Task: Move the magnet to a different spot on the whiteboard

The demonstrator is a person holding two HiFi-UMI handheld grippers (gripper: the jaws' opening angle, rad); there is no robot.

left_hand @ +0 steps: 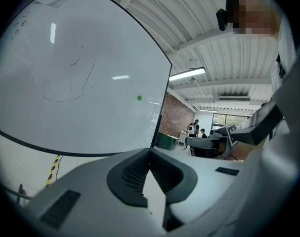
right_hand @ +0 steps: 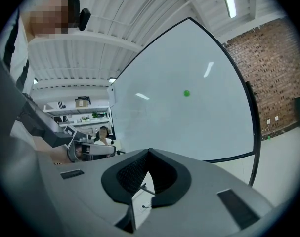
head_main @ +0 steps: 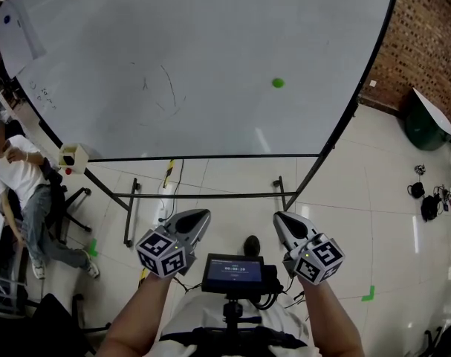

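Fingers of left gripper (head_main: 203, 216) pressed together, nothing between. Fingers of right gripper (head_main: 279, 218) also pressed together, empty. Green magnet (head_main: 278, 82) stuck on whiteboard (head_main: 210, 43), well ahead of both fingertips, nearer right gripper's line.

Three views, all trained on the whiteboard (head_main: 210, 65).
Head view looks steeply down from behind the left claw (head_main: 200, 218) and right claw (head_main: 282, 222), well back from the board. Left gripper view and right gripper view each look along their own jaws, from low. All three share the board and its green magnet (head_main: 278, 82).
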